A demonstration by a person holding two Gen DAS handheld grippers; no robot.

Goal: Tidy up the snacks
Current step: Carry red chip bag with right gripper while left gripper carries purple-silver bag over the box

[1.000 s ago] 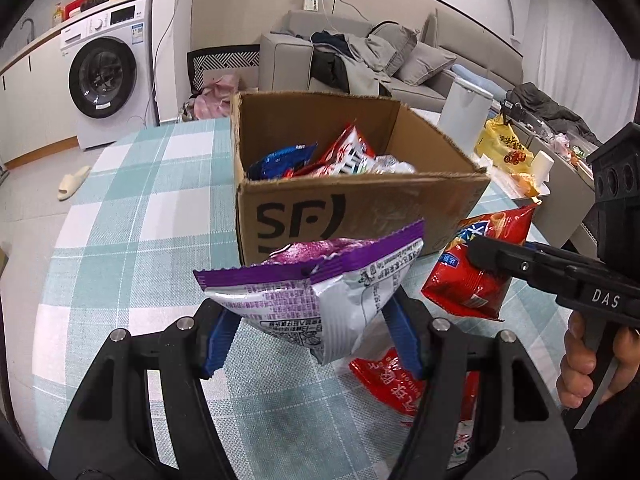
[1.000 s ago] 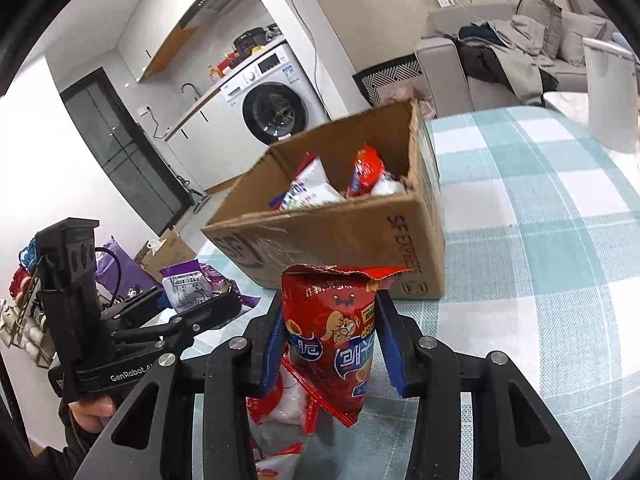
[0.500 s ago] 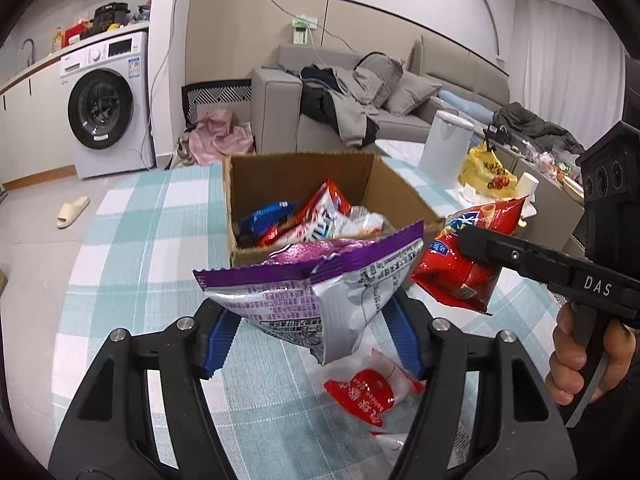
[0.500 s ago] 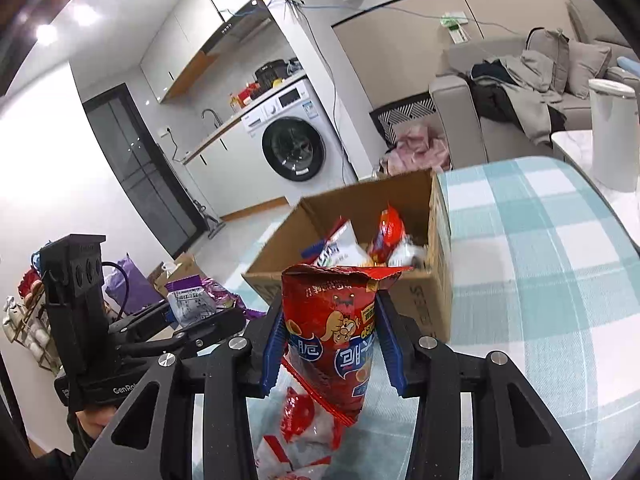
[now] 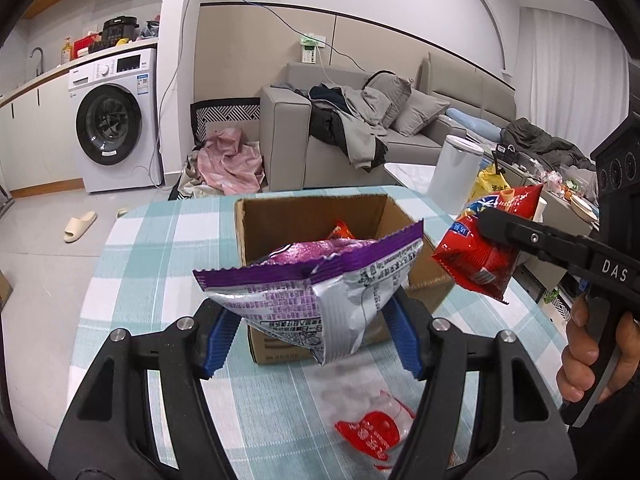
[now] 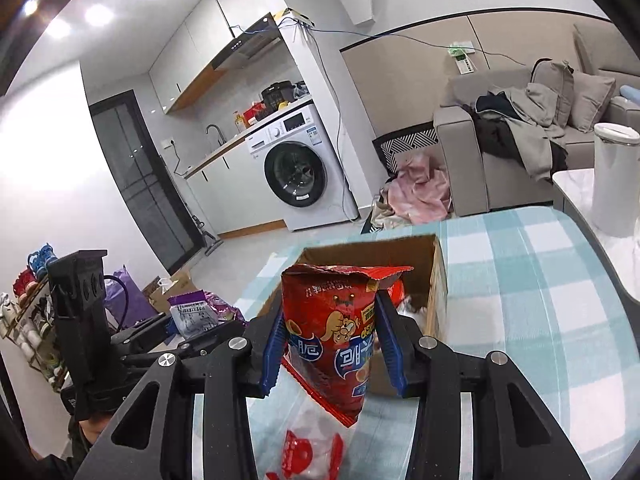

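My left gripper (image 5: 314,332) is shut on a purple and silver snack bag (image 5: 316,292), held in the air in front of the open cardboard box (image 5: 416,276). My right gripper (image 6: 330,348) is shut on a red snack bag (image 6: 336,332), also held above the table short of the box (image 6: 438,280). In the left wrist view the right gripper and its red bag (image 5: 480,256) hang to the right of the box. In the right wrist view the left gripper with the purple bag (image 6: 196,312) is at the left. Snacks lie inside the box.
A red and clear snack packet (image 5: 372,432) lies on the teal checked tablecloth (image 5: 160,264) below both grippers; it also shows in the right wrist view (image 6: 308,452). A white bin (image 6: 614,176) stands beyond the table's right edge. A sofa and washing machine are behind.
Both grippers have risen and pulled back with their bags. The box now looks lower and farther away, and the packet on the cloth has come into view.
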